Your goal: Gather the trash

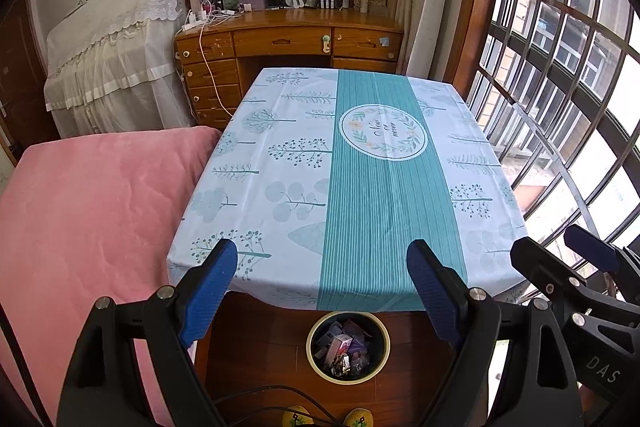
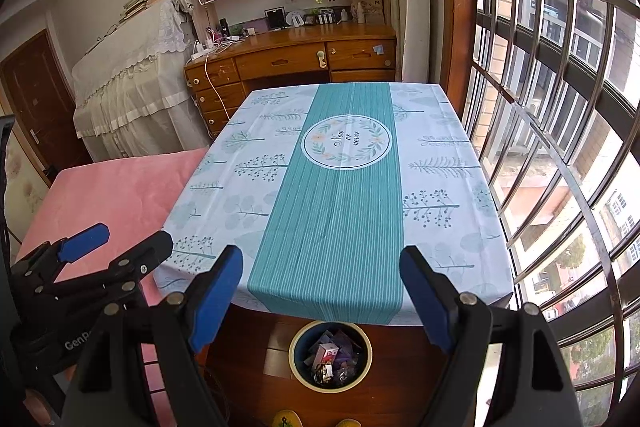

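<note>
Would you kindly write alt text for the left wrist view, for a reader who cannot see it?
The open left gripper hangs over the near edge of a table under a teal and pale blue cloth, with nothing between its blue pads. On the wooden floor below stands a round bin holding wrappers; the right gripper shows at right.

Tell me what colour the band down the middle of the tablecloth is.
Teal with thin pale stripes, on the tablecloth; clearest in the right wrist view.

Both grippers tilted downward (jaws apparently wide apart).
</note>
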`<state>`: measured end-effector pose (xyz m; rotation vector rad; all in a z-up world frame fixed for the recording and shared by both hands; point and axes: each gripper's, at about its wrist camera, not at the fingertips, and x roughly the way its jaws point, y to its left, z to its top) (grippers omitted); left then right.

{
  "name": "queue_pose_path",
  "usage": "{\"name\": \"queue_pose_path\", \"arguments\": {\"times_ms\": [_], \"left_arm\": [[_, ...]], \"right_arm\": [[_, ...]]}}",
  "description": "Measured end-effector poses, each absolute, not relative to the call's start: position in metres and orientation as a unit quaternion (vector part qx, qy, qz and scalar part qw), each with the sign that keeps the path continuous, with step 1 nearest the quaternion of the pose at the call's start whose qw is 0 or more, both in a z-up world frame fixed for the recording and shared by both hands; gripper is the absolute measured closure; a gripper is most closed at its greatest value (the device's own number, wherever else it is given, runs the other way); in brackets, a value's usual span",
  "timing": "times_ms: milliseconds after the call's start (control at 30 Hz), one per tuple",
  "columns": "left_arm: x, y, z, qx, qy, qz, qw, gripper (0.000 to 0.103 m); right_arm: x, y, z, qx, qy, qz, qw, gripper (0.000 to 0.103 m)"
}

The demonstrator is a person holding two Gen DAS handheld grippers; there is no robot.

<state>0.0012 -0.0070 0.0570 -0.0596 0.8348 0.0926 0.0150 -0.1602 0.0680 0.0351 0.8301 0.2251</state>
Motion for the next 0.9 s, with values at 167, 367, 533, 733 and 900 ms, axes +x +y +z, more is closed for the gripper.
{"name": "queue_pose_path", "arguments": {"times_ms": [167, 367, 533, 733, 900], "left_arm": [[0.001, -0.0099, 0.0572, -0.029, 0.406, 0.044, 0.912, 0.018], [0.0012, -0.011, 0.0573, -0.03, 0.405, 0.046, 0.913, 0.018], [0.0013, -0.0115, 0.057, -0.031, 0.406, 0.047, 0.912, 0.018], [0.0012, -0.0122, 0.0565, -0.03, 0.405, 0.045, 0.913, 0.018], [0.0012, -0.0147, 0.0563, -0.032, 0.406, 0.046, 0.912, 0.018]], "right_arm": [[0.0153, -0.164, 0.0674, 0.018, 0.402, 0.108, 0.909, 0.022], [0.0149, -0.1658, 0.0665, 0.018, 0.404, 0.108, 0.908, 0.022], [0.015, -0.1669, 0.0664, 0.018, 0.404, 0.108, 0.908, 0.022], [0.0143, -0.1667, 0.0662, 0.018, 0.404, 0.107, 0.908, 0.022], [0.0146, -0.167, 0.0664, 0.018, 0.405, 0.106, 0.908, 0.022]]}}
